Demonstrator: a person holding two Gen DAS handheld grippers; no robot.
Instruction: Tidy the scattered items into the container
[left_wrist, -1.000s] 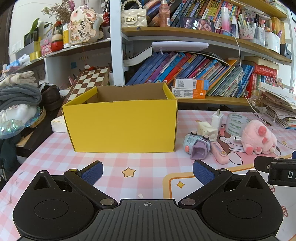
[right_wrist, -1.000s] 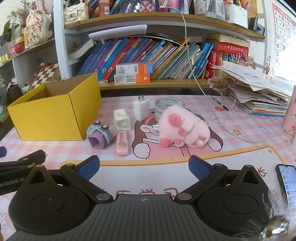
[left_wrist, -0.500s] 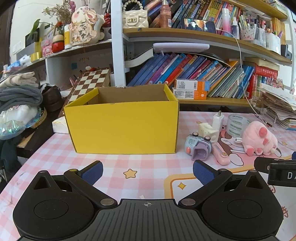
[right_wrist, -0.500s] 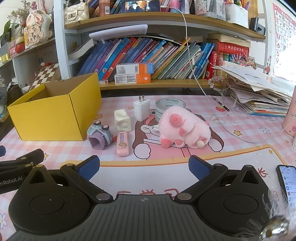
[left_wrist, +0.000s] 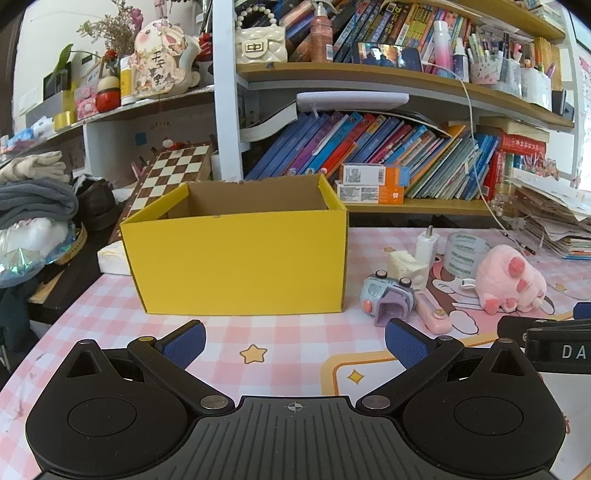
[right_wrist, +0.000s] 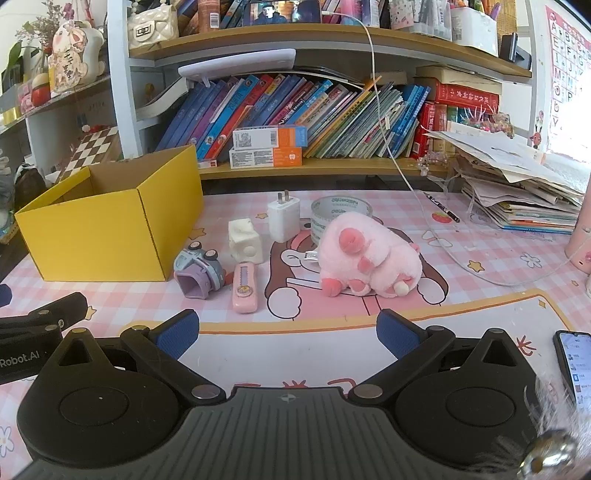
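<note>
An open yellow cardboard box stands on the pink checked desk. To its right lie a blue-purple toy car, a pink comb case, a white cube, a white plug charger, a tape roll and a pink plush pig. My left gripper is open, just in front of the box, with nothing between its fingers. My right gripper is open too, a short way in front of the comb case and plush.
Shelves packed with books rise behind the desk. A paper stack sits at right, a phone at the near right edge. A white cable trails across the desk. Clothes and a chessboard lie left of the box.
The left gripper has drifted slightly right and lifted, so the box sits a little farther left and the view looks more into it. The right gripper has barely moved.
</note>
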